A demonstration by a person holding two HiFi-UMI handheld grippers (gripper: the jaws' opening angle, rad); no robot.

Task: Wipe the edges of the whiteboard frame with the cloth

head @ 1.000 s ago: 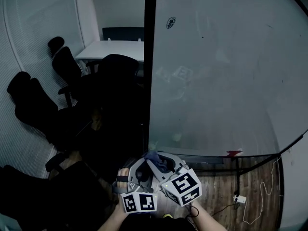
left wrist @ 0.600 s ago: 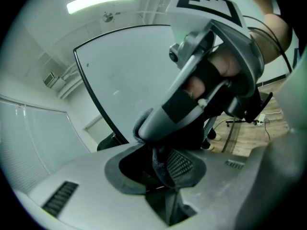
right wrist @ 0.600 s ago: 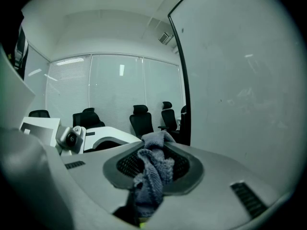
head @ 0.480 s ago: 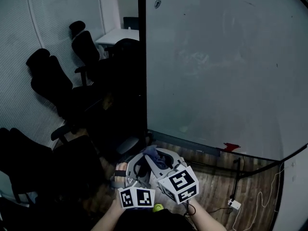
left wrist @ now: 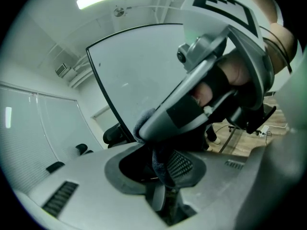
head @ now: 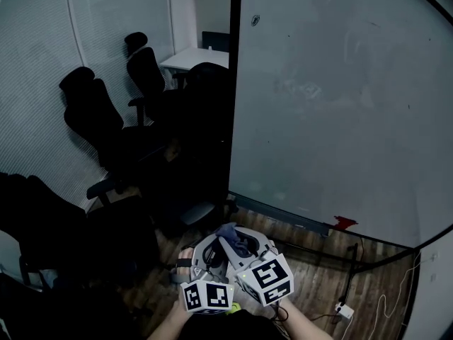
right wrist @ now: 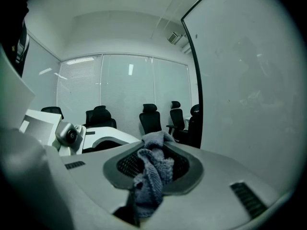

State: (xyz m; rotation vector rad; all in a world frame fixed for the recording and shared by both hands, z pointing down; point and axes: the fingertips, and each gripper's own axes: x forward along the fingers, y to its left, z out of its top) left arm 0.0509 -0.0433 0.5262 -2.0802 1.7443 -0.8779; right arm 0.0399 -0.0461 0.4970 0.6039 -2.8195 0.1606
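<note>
both left gripper (left wrist: 162,172) and right gripper (right wrist: 149,178) have fingers closed on the cloth (head: 228,231); whiteboard frame edge (head: 233,105) stands upright ahead, above both

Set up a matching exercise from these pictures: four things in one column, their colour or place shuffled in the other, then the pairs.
Things:
1. cloth
2. office chairs
3. red scrap
4. floor

Descriptions:
A. wooden planks
B. at the bottom edge of the whiteboard
C. blue-grey, bunched up
D. black, left of the whiteboard

Pairs: 1-C, 2-D, 3-B, 4-A
</note>
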